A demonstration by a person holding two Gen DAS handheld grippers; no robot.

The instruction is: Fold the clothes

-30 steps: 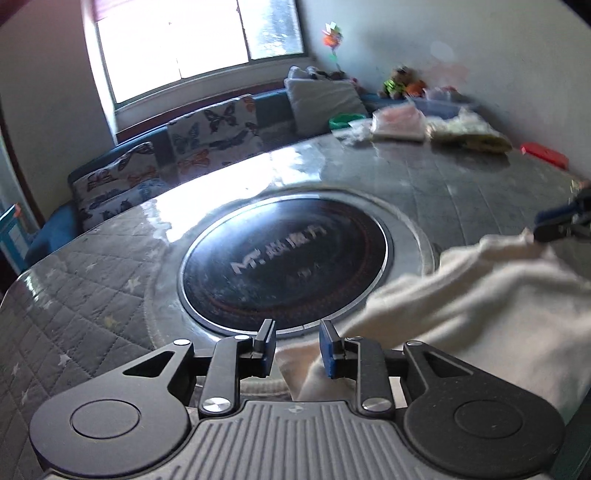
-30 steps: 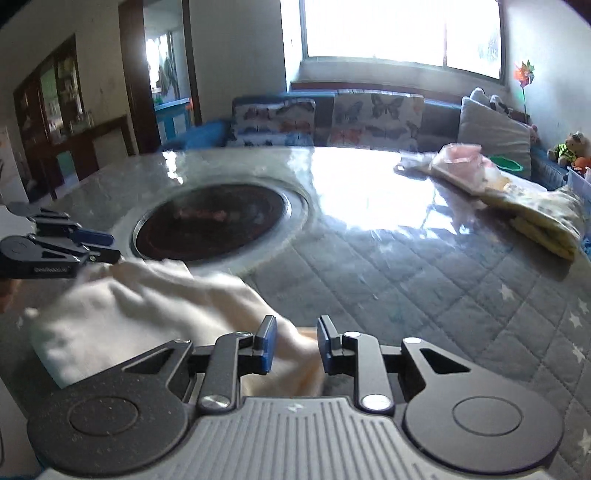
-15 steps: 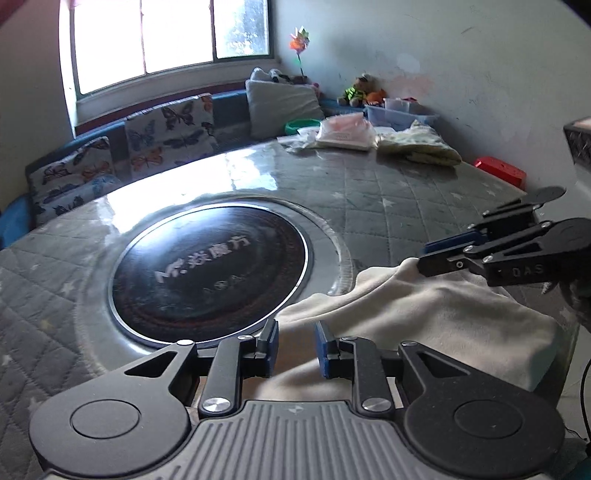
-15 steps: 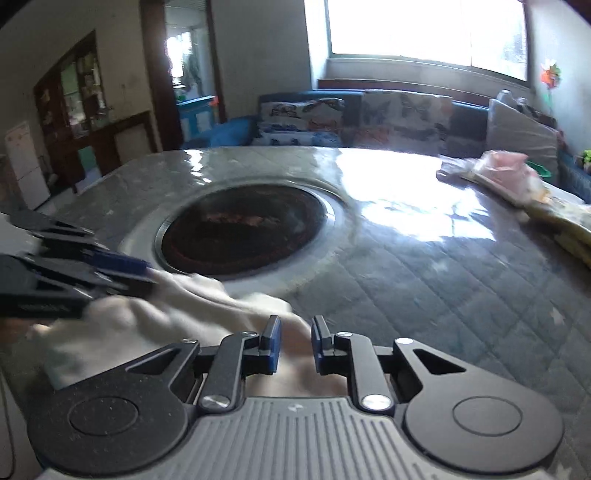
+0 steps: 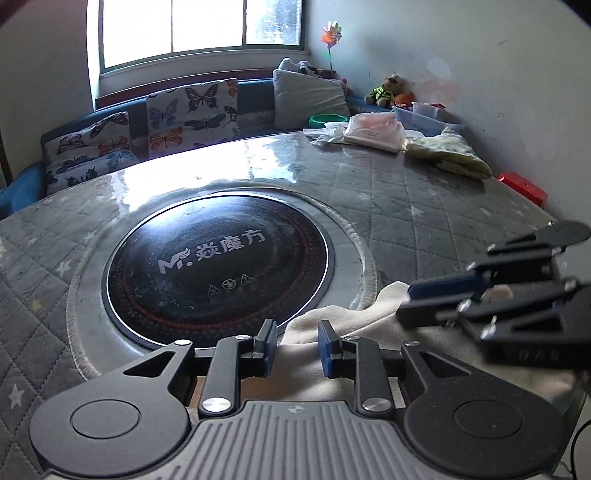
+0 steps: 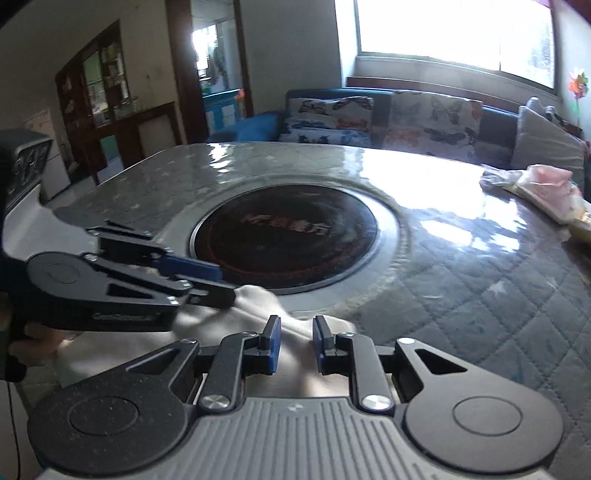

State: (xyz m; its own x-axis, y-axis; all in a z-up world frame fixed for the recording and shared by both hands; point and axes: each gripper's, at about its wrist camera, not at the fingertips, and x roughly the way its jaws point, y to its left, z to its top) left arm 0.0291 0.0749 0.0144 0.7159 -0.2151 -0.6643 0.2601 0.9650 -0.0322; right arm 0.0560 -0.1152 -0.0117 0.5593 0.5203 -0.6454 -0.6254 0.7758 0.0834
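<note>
Left tongs (image 5: 297,345), right tongs (image 6: 296,341) each pinch cream garment (image 5: 369,321); its near edge hidden.

Garment (image 5: 369,332) on table (image 5: 424,206) edge, just before round cooktop (image 5: 218,266), folded piles (image 5: 447,155) behind, possibly clothes, sofa (image 5: 192,110) beyond

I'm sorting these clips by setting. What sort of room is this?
Probably a home living or dining room: a sofa with butterfly cushions under a window, a table with a built-in cooktop, stuffed toys.
</note>
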